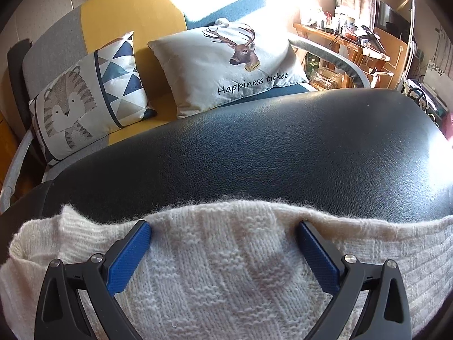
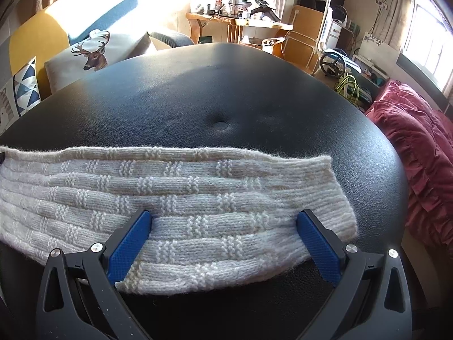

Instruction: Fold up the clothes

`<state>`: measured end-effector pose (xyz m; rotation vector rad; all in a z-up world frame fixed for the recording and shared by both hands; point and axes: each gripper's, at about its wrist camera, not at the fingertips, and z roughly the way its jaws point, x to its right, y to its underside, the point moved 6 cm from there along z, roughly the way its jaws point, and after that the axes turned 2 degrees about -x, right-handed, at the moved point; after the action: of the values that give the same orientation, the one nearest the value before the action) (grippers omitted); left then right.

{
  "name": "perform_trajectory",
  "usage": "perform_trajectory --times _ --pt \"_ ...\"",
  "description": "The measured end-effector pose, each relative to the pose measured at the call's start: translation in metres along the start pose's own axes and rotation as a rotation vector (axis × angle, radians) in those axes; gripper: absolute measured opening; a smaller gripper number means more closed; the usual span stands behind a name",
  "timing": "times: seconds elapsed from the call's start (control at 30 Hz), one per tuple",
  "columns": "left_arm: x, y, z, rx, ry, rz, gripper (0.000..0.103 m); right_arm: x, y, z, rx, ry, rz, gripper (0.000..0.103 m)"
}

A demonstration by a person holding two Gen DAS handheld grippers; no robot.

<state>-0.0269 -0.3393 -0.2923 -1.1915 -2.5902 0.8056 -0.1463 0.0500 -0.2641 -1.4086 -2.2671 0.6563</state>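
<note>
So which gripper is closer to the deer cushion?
Left. The left gripper hangs over the white knitted sweater on the sofa side, facing the deer cushion. The right gripper is over the sweater's other end; the cushion sits far to its left.

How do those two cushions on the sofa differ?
The deer cushion is mostly plain pale with an antlered head and the words "Happiness ticket"; the tiger cushion pairs a cartoon tiger with blue triangles. The deer cushion looks larger and sits further right. Both lean against the sofa back.
</note>
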Motion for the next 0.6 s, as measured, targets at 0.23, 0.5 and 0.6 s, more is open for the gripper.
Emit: perform_trajectory --times 0.23,0.5,0.6 --pt "-0.021 0.017 -0.045 -0.044 0.109 -0.046 0.092 0.000 0.000 0.000 0.007 0.001 0.001 0.103" --pt "-0.092 0.074 -0.060 -0.080 0.036 -0.168 0.092 0.001 0.000 0.000 0.009 0.003 0.000 0.103" --pt "-0.106 0.079 -0.046 -0.089 -0.017 -0.172 0.092 0.000 0.000 0.000 0.009 0.004 -0.001 0.103"
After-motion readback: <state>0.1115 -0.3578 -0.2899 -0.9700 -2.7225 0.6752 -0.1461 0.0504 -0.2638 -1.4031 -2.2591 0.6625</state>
